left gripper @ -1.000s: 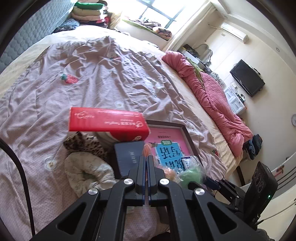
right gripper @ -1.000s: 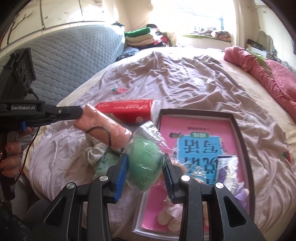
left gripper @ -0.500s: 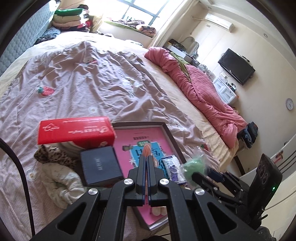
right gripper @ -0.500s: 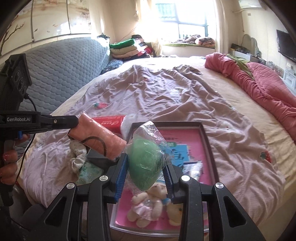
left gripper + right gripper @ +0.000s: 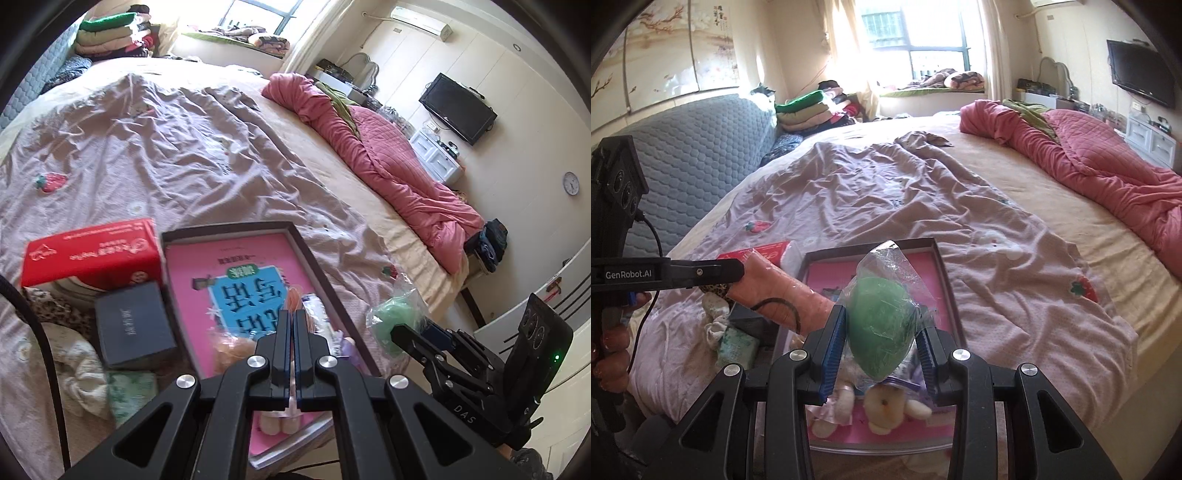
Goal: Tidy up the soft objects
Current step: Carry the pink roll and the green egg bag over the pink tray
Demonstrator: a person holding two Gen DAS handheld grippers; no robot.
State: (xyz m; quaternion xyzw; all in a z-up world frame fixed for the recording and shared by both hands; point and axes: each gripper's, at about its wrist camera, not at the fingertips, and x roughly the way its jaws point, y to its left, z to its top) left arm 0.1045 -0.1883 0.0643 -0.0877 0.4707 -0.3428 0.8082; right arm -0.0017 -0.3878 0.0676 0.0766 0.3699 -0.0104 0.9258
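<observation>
My right gripper (image 5: pixel 881 334) is shut on a green sponge egg in clear plastic wrap (image 5: pixel 881 325) and holds it above the near end of a dark box lid (image 5: pixel 943 269) holding a pink book. My left gripper (image 5: pixel 294 325) is shut on a folded peach cloth with a black hair tie (image 5: pixel 779 291), raised over the lid's left side; it shows edge-on in the left wrist view (image 5: pixel 292 299). Small plush toys (image 5: pixel 886 406) and a purple packet lie in the lid. The wrapped egg also shows in the left wrist view (image 5: pixel 393 321).
A red tissue box (image 5: pixel 92 251), a dark grey box (image 5: pixel 133 328), leopard and white cloths (image 5: pixel 77 358) and a green floral item (image 5: pixel 133 391) lie left of the lid on the mauve quilt (image 5: pixel 166 147). A pink duvet (image 5: pixel 369 147) lies right. The bed edge is near.
Both grippers have lifted and pulled back toward the foot of the bed, still holding their loads. The plush toys in the lid have come into view below the right gripper.
</observation>
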